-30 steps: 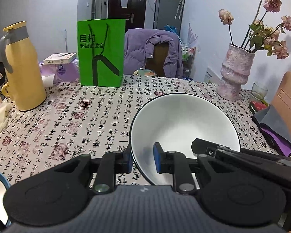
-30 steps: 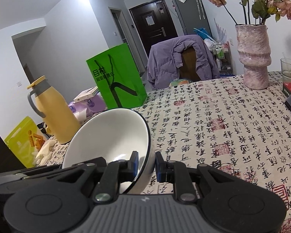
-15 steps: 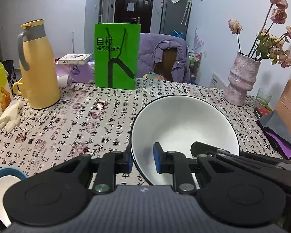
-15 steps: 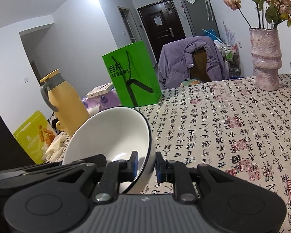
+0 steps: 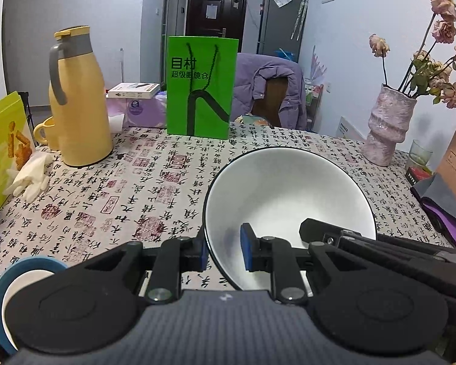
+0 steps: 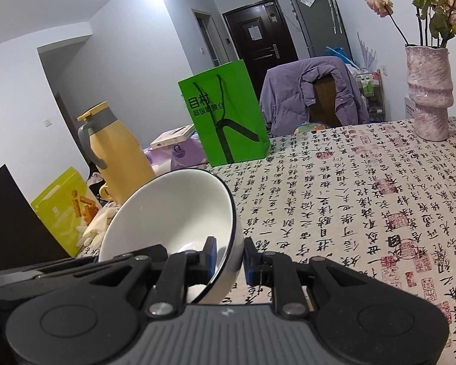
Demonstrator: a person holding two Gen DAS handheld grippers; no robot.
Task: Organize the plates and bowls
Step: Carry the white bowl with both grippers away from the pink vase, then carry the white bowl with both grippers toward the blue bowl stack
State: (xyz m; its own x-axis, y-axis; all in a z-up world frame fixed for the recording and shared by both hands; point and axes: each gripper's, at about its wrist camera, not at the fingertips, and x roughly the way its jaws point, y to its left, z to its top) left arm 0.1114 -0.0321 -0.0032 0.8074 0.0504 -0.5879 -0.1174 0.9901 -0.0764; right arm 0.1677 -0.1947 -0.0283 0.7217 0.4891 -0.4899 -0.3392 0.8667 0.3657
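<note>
I have the white bowl (image 5: 288, 194) pinched from both sides and lifted clear of the calligraphy-print tablecloth (image 5: 136, 188) — the left gripper (image 5: 223, 252) clamps its near-left rim, one blue pad outside the wall and one inside, while the right gripper (image 6: 230, 257) bites the opposite rim the same way. Both sets of jaws stand narrow, closed on the thin porcelain. From the right wrist view the bowl (image 6: 173, 210) tilts, its mouth turned up and away from me, with the left gripper's black body showing at its far side. Near my lower left on the cloth sits a blue-rimmed bowl (image 5: 30, 270), partly hidden by the left gripper's housing. Further back stand a yellow thermos jug (image 5: 76, 100), a green paper bag (image 5: 200, 88) and a pink vase (image 5: 387, 127) with dried flowers.
</note>
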